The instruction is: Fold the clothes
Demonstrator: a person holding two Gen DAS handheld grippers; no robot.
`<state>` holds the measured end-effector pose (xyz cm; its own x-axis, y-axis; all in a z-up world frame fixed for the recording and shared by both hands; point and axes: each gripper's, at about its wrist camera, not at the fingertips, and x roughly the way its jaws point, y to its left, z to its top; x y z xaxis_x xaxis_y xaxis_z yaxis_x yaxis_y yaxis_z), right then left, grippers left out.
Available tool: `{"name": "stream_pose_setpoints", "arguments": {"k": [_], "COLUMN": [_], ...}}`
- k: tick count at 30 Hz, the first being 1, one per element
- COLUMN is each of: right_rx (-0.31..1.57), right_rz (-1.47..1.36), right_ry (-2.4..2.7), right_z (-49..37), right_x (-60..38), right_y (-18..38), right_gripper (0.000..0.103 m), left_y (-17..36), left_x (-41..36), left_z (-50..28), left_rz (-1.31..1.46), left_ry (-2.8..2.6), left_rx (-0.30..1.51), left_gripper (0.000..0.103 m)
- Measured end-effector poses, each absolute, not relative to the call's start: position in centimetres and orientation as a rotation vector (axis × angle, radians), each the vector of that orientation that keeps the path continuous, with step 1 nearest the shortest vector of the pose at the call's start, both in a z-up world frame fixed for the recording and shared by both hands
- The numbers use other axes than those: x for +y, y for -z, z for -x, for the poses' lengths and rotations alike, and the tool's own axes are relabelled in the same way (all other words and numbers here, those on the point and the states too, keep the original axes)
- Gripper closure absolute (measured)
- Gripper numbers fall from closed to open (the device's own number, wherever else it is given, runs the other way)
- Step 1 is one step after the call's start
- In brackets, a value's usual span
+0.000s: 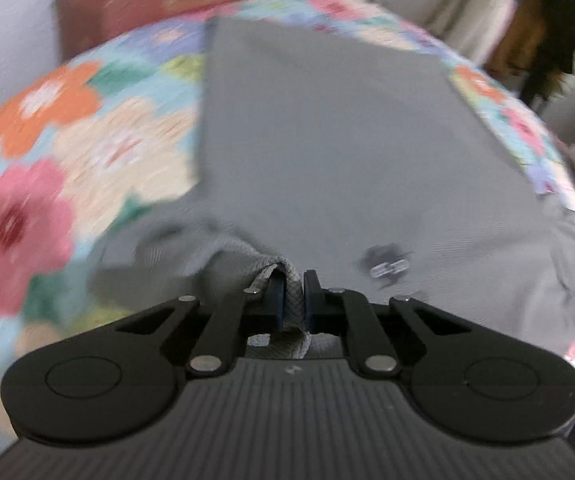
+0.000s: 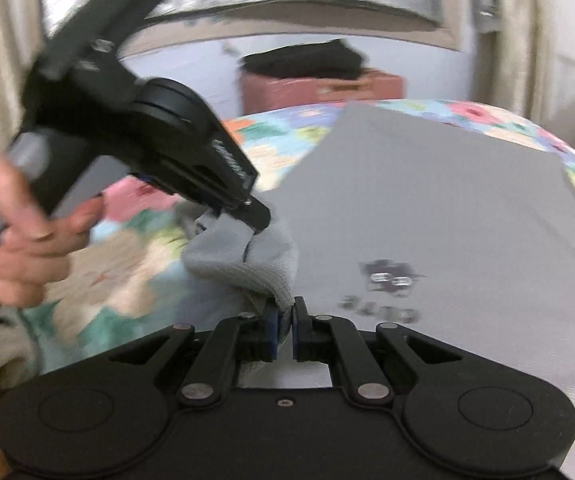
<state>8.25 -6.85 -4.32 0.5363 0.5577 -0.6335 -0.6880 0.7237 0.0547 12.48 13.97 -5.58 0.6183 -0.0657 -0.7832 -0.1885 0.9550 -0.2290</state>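
I see a bed with a floral cover (big orange, pink and cream blossoms on pale blue). Directly on it lies a grey garment, spread mostly flat, with a small dark print.

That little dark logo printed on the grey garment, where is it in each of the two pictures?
Left wrist view: the dark logo sits right of centre, just above and right of the left gripper.
Right wrist view: the dark logo lies right of centre, above and right of the right gripper.
Shared landmark: the red box behind the floral bedspread.
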Motion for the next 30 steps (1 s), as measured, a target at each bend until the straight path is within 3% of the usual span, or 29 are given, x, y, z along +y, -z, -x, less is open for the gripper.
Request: {"name": "stream_pose_setpoints", "arguments": {"k": [10,16,24,30], "right_rx": [0.62,0.675,0.721,0.636], "right_rz": [0.082,0.004,-0.008,0.051], "right_ry": [-0.476,-0.295,-0.207,-0.126], "right_z": [-11.2,-12.5,-13.0,-13.4], "right_x": [-17.4,-24.3,-28.4,-30.3], "right_y": [2.4,4.2,6.6,4.2], "right_gripper": [0.097,0.097,0.097,0.097], "left_y": [2.7,1.5,6.6,8.4], "left_x": [-1.1,-10.4,-7.4,-4.6], "left_z": [-17.2,-16.0,-16.1,-16.6], "left_rz": [0.145,-0.145,-0.026,0.103], "left_ry": [0.312,0.373,0.353,0.364], "left_rx": [0.811,0.755,0.902,0.911], "left_gripper": [0.096,0.096,0.09,0.081]}}
